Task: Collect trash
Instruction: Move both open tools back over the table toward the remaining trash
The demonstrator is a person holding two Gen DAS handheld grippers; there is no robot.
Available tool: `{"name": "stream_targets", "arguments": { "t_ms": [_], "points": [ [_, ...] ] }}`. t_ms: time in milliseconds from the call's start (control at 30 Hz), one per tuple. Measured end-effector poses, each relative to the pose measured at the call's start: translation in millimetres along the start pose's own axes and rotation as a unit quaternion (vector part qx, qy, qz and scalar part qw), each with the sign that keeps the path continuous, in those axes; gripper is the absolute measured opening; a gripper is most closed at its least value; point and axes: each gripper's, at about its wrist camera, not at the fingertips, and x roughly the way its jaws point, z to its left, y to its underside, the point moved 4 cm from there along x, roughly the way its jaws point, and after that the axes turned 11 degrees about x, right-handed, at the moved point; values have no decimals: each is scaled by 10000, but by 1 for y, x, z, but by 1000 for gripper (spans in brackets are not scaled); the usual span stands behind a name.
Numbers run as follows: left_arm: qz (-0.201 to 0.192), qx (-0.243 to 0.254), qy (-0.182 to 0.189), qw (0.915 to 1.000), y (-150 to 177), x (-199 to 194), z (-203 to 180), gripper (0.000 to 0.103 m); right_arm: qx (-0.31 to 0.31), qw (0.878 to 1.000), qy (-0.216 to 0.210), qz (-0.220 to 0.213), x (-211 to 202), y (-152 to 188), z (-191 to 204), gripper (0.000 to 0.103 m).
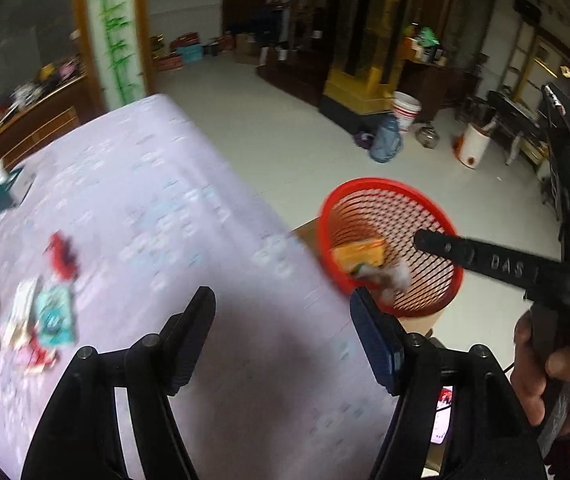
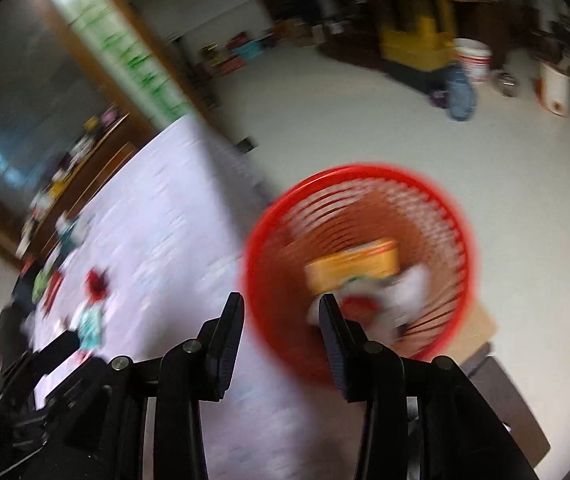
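A red mesh basket (image 1: 329, 216) (image 2: 457, 216) stands just past the right edge of the table (image 1: 157, 184) (image 2: 157, 216), which has a pale lilac cloth. Inside it lie a yellow packet (image 1: 361, 252) (image 2: 353, 264) and crumpled white wrappers (image 1: 395, 276) (image 2: 409, 288). Loose trash lies on the cloth at the left: a red wrapper (image 1: 61, 254) (image 2: 95, 284) and a teal packet (image 1: 55, 314) (image 2: 91, 322). My left gripper (image 1: 283, 304) is open over the cloth, holding nothing. My right gripper (image 2: 281, 304) is open at the basket's near rim, empty; in the left wrist view it shows as a black finger (image 1: 465, 254) over the basket.
A hand (image 1: 545, 360) holds the right gripper's handle. The basket rests on a brown box (image 2: 477, 328). Beyond lies pale floor (image 1: 277, 120) with a white bucket (image 1: 405, 112), a blue bag (image 1: 385, 142) and dark furniture along the back. Both views are motion-blurred.
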Motion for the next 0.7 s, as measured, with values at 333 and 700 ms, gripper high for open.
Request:
{"name": "stream_targets", "arguments": {
  "t_ms": [333, 700],
  "points": [
    [-88, -875, -270, 9958, 62, -50, 106, 68, -760, 9957, -281, 455, 23, 78, 103, 42],
    [27, -2052, -1129, 9722, 151, -96, 294, 68, -1317, 9877, -268, 794, 59, 108, 198, 43]
  ]
}}
